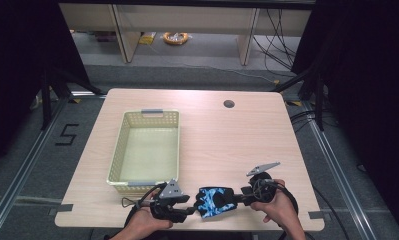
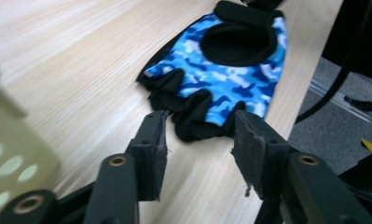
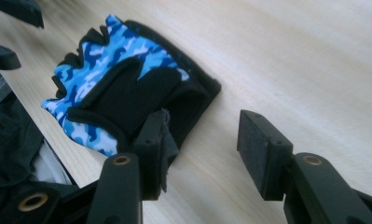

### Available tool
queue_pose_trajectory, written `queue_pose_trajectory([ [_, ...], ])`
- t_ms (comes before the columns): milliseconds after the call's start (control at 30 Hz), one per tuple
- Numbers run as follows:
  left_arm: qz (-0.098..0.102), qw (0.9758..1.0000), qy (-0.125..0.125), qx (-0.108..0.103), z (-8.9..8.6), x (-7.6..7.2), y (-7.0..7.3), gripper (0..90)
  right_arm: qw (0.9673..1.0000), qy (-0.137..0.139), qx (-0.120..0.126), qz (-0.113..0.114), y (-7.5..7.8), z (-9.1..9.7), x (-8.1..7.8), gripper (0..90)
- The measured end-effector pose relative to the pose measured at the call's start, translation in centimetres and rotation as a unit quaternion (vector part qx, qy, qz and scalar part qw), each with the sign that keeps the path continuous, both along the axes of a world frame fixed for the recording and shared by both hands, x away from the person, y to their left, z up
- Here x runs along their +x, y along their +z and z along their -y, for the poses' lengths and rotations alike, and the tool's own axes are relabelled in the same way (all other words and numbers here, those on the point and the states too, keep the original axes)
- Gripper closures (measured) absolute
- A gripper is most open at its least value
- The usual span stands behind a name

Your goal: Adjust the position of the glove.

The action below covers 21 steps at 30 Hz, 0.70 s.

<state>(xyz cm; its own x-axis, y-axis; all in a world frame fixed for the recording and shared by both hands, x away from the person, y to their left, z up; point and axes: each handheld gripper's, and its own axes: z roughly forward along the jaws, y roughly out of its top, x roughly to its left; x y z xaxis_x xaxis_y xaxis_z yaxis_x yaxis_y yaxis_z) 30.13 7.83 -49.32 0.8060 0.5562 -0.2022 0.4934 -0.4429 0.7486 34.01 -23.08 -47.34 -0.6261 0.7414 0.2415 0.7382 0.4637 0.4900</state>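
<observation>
A fingerless glove [image 1: 214,200] in blue camouflage with black trim lies flat near the table's front edge, between my two grippers. My left gripper [image 1: 192,209] is at its left end and stands open. In the left gripper view the black finger ends of the glove [image 2: 230,70] lie just at the gap of that gripper [image 2: 200,135]. My right gripper [image 1: 238,195] is open at the glove's right end. In the right gripper view the glove [image 3: 113,79] has one jaw of that gripper [image 3: 204,135] over its cuff edge and the other jaw over bare wood.
A pale yellow perforated basket [image 1: 118,150] stands empty on the left half of the wooden table [image 1: 227,140]; its corner [image 2: 6,158] is close beside my left gripper. A cable hole [image 1: 229,104] sits at the back right. The front table edge runs just behind the glove.
</observation>
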Motion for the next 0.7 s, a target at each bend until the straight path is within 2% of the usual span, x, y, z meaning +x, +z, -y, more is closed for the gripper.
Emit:
queue_pose_trajectory([
  [100,-0.010,0.9999,0.008,-0.001,0.1,0.3,-0.1,49.5,0.9998,0.005,0.013,-0.015,-0.6,-0.2,0.2,52.6],
  [200,-0.011,0.9999,0.003,0.004,0.4,0.6,-0.4,49.1,0.9995,0.008,0.025,-0.015,-1.0,-0.3,0.4,52.3],
  [267,-0.016,0.9997,0.006,0.018,0.8,0.8,-0.8,48.5,0.9995,0.006,0.024,-0.017,-1.0,-0.4,0.5,52.0],
  [300,-0.017,0.9996,-0.001,0.023,0.9,0.9,-0.9,48.4,0.9996,-0.008,0.012,-0.022,-1.0,-0.5,0.4,51.5],
  [333,-0.018,0.9997,0.001,0.019,1.1,1.0,-1.1,48.3,0.9997,-0.003,0.018,-0.018,-1.1,-0.6,0.4,51.3],
  [367,-0.021,0.9993,-0.003,0.030,1.2,1.1,-1.2,48.2,0.9995,0.003,0.022,-0.022,-1.1,-0.7,0.4,51.4],
  [400,-0.017,0.9993,-0.001,0.033,1.3,1.2,-1.4,48.2,0.9998,-0.007,0.010,-0.015,-1.2,-0.8,0.4,51.4],
  [433,-0.021,0.9992,-0.006,0.032,1.5,1.2,-1.6,48.8,0.9996,0.007,0.019,-0.018,-1.2,-0.9,0.4,51.3],
  [467,-0.019,0.9992,-0.002,0.035,1.6,1.2,-1.8,49.2,0.9995,0.010,0.026,-0.017,-1.3,-1.2,0.4,51.4],
  [500,-0.016,0.9990,-0.005,0.042,1.6,1.2,-1.8,49.7,0.9996,0.011,0.021,-0.016,-1.3,-1.3,0.4,51.5],
  [533,-0.009,0.9983,-0.016,0.055,1.5,1.3,-1.6,51.1,0.9995,0.009,0.021,-0.022,-1.4,-1.5,0.4,51.6],
  [567,-0.012,0.9989,-0.006,0.046,1.8,1.2,-1.7,51.3,0.9997,0.006,0.019,-0.018,-1.4,-1.7,0.4,52.2],
  [633,-0.004,0.9986,-0.008,0.053,1.9,1.2,-1.7,52.2,0.9996,0.016,0.021,-0.013,-1.7,-2.1,0.4,54.5],
  [667,-0.004,0.9986,-0.005,0.052,2.0,1.0,-1.8,52.3,0.9997,0.009,0.014,-0.019,-1.7,-2.3,0.3,56.3],
  [700,0.001,0.9984,-0.010,0.055,2.1,1.0,-1.7,52.5,0.9994,0.025,0.020,-0.010,-1.9,-2.4,0.5,57.5],
])
